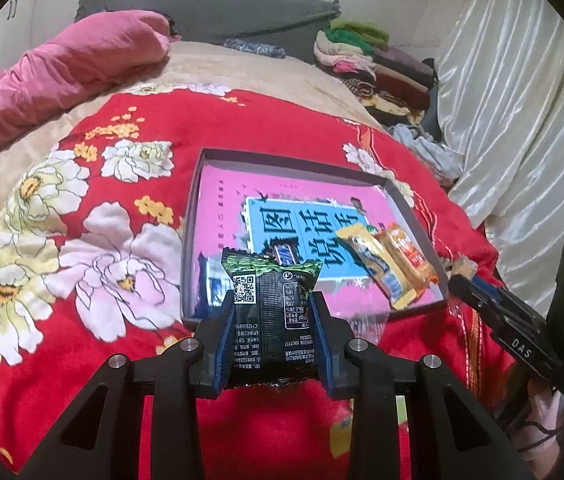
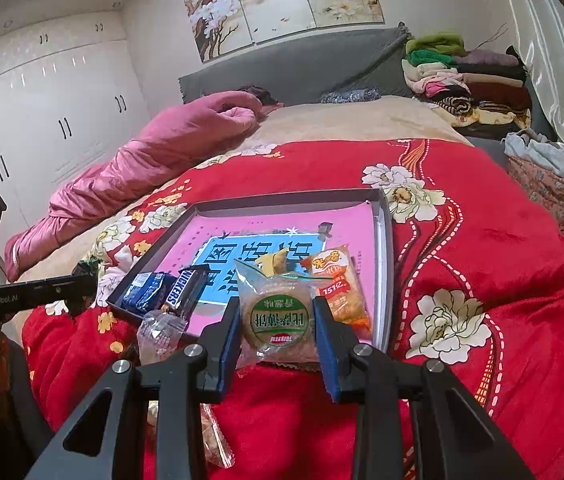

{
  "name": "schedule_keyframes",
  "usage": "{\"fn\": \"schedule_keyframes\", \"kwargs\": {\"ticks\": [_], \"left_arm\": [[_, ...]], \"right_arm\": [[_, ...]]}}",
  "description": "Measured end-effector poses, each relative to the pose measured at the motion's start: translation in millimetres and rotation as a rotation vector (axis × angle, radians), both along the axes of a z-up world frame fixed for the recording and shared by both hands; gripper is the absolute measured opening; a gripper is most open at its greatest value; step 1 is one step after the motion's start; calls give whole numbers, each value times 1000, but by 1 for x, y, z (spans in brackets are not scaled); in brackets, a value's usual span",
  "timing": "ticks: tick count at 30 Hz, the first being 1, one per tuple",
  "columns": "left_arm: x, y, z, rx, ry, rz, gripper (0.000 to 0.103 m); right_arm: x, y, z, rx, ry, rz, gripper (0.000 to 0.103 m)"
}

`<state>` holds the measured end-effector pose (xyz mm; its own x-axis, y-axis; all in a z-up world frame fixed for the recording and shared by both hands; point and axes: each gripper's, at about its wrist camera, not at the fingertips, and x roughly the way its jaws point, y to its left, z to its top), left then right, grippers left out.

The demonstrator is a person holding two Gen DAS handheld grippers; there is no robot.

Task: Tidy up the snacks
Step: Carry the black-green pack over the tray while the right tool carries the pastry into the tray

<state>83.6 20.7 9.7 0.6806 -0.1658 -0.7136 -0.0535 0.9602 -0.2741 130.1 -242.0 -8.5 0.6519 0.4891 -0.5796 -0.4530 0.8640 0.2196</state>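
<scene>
My left gripper (image 1: 272, 300) is shut on a dark green snack packet (image 1: 272, 316) with a QR code, held just before the near edge of a shallow grey box lid (image 1: 198, 184). The lid has a pink and blue printed floor. My right gripper (image 2: 276, 308) is shut on a clear-wrapped round cake with a green label (image 2: 276, 316), over the lid's near edge (image 2: 381, 240). In the lid lie a Snickers bar (image 2: 186, 286), a blue packet (image 2: 148, 292) and orange and yellow packets (image 2: 337, 284), the last also in the left wrist view (image 1: 389, 260).
The lid rests on a red flowered blanket (image 1: 82, 240) on a bed. A pink quilt (image 2: 142, 160) lies at the left, folded clothes (image 2: 465, 76) at the head. A clear wrapper (image 2: 160, 330) and another wrapped snack (image 2: 214, 440) lie near the lid's front. White curtains hang right.
</scene>
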Motion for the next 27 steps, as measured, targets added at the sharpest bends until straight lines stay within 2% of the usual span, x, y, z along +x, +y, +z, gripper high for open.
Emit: {"fn": "schedule_keyframes", "kwargs": {"ticks": [27], "left_arm": [[46, 3, -11, 6, -22, -3, 35]], "right_arm": [[11, -5, -1, 7, -11, -37, 35]]}}
